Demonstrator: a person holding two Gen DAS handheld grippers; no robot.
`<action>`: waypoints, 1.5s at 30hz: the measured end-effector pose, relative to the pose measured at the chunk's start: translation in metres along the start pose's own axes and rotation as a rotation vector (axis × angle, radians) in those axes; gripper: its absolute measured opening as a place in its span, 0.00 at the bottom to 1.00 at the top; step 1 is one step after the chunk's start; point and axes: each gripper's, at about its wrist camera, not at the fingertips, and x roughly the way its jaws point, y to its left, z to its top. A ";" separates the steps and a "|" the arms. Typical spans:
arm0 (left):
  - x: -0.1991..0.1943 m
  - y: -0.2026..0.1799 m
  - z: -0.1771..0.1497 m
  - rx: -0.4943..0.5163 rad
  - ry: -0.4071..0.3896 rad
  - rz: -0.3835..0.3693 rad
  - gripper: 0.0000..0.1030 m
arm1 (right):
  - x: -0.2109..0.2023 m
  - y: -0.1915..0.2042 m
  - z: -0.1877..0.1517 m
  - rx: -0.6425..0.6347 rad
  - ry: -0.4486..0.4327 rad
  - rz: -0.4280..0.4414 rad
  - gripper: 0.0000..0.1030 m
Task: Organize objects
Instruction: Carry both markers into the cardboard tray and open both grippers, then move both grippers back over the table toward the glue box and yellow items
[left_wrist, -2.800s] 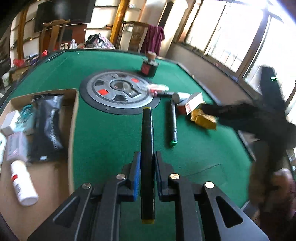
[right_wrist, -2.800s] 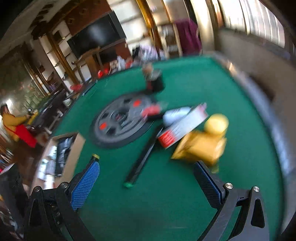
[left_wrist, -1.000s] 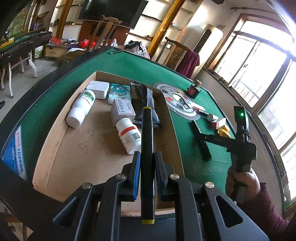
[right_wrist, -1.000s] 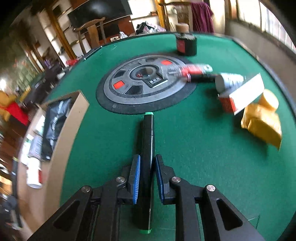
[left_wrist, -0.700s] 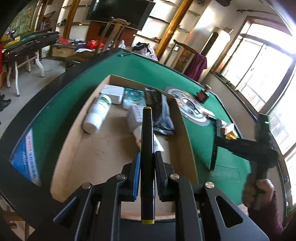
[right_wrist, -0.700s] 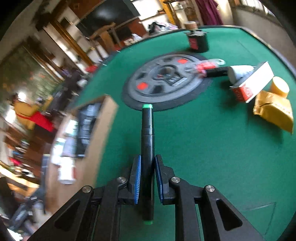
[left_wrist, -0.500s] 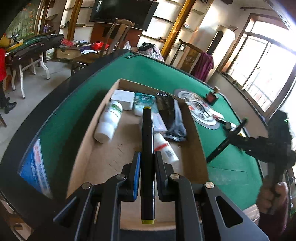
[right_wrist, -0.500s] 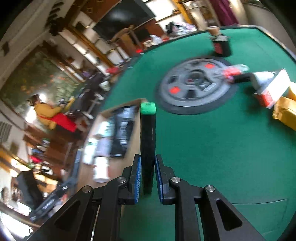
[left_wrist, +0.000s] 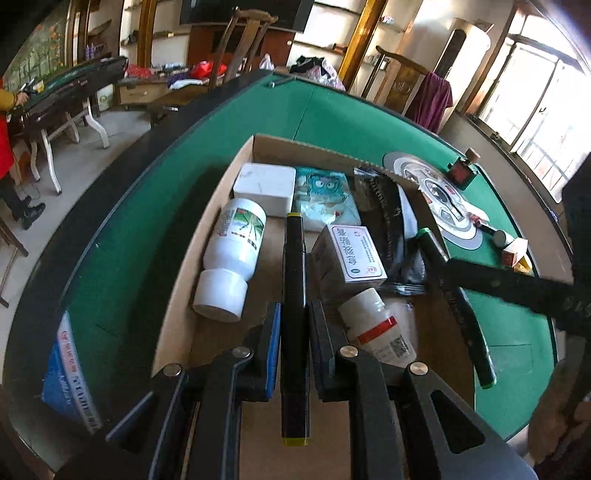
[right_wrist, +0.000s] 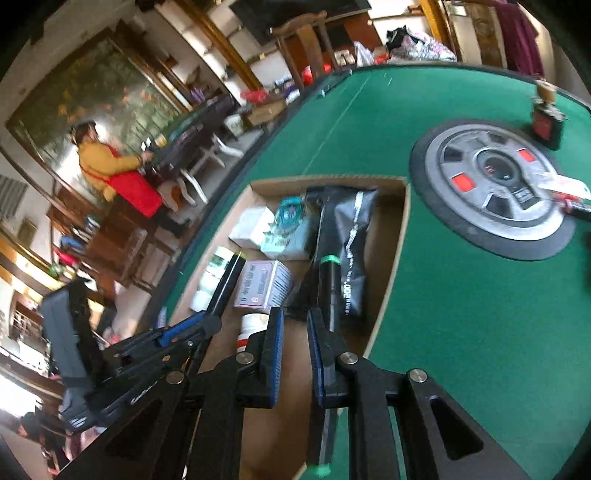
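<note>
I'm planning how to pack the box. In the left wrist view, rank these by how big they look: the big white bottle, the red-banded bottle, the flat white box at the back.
1. Big white bottle, largest.
2-3. Flat white box and red-banded bottle look alike; the bottle lies nearer the camera, so I won't rank them.

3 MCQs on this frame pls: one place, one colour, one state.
1. Where is the big white bottle?
A. on the felt
B. lying in the box
C. on the grey disc

2. What colour is the end cap of the right gripper's marker?
A. green
B. yellow
C. red

3. The left gripper is
A. open, empty
B. open over a bottle
C. shut on a marker

Key: B, it lies on its side on the box floor; A, green band at the tip; C, pads clamp the yellow-tipped marker.
</note>
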 end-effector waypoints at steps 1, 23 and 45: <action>0.001 0.001 0.000 -0.003 0.003 -0.002 0.14 | 0.007 0.002 0.001 -0.004 0.015 -0.010 0.15; -0.072 0.011 -0.029 -0.119 -0.211 -0.074 0.82 | -0.008 -0.001 -0.006 0.006 -0.017 -0.085 0.56; -0.111 -0.121 -0.041 0.204 -0.375 0.264 0.92 | -0.140 -0.102 -0.074 0.141 -0.322 -0.422 0.88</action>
